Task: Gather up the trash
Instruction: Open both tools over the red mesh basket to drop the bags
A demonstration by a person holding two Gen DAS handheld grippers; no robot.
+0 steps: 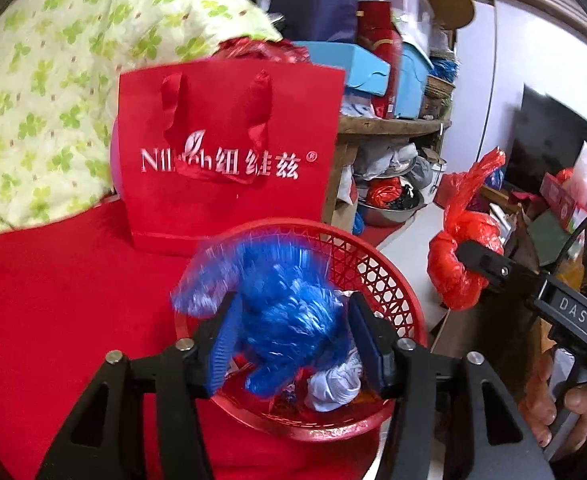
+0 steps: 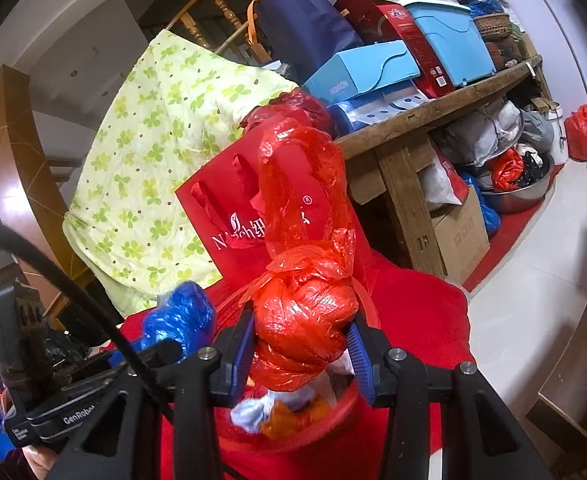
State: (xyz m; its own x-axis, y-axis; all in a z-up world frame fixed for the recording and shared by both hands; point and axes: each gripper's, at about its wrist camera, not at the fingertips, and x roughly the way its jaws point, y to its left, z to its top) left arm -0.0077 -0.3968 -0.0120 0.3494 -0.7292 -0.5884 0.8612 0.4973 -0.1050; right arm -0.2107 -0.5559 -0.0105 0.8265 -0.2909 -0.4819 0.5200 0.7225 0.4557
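1. Left gripper: over red basket, blue pads spread either side of blue plastic bag. Bag motion-blurred, sitting between pads above basket contents. Gap visible on both sides, so jaws apart, no clamp on bag.
2. Right gripper: clamped on knotted red plastic bag, both pads pressing bundle's sides. Loose bag neck standing up above knot. Same bag seen from left wrist view, held out to the right of basket, beside its rim, above pale floor.
3. Basket: round, red lattice wall, resting on red cloth. Inside: white crumpled wad, plus small mixed scraps under blue bag; orange bit visible from right wrist view. Exact items too blurred to tell.
4. Behind basket: red paper gift bag, upright, ribbon handles, white print, touching or just beside basket's far rim; cannot tell which.
5. Left of gift bag: green clover-print quilt piled against it.
6. Background: wooden shelf stacked with blue boxes, metal bowl with bags underneath.
7. Person's hand on right gripper's handle, lower right of left wrist view.
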